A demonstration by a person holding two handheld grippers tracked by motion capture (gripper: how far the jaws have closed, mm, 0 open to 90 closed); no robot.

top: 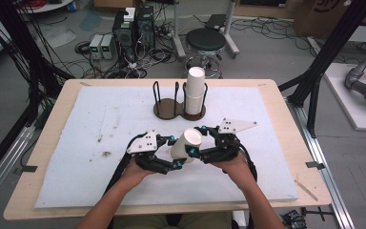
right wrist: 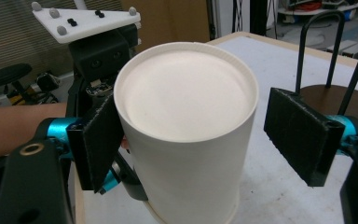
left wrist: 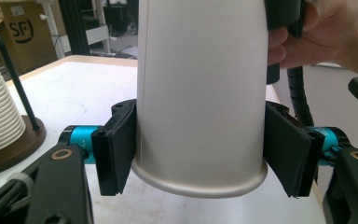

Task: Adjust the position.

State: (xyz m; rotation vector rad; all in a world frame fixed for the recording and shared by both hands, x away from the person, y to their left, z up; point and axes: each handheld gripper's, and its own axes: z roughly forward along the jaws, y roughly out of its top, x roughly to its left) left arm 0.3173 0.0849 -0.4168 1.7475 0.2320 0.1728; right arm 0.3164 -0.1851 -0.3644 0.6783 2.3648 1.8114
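While my left claw point(left wrist: 200, 158) clamps the paper cup point(left wrist: 200, 93) at frame centre, pads pressing both sides. My right claw point(right wrist: 205, 140) stands wide around it, one pad clear.

White paper cup point(top: 187, 143); black gripper pads point(left wrist: 116, 147); dark brown cup holder point(top: 174, 109)

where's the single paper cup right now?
In the high view the paper cup is mid-table over the white mat, between the left gripper and right gripper, in front of the brown cup holder. The left gripper clamps it.
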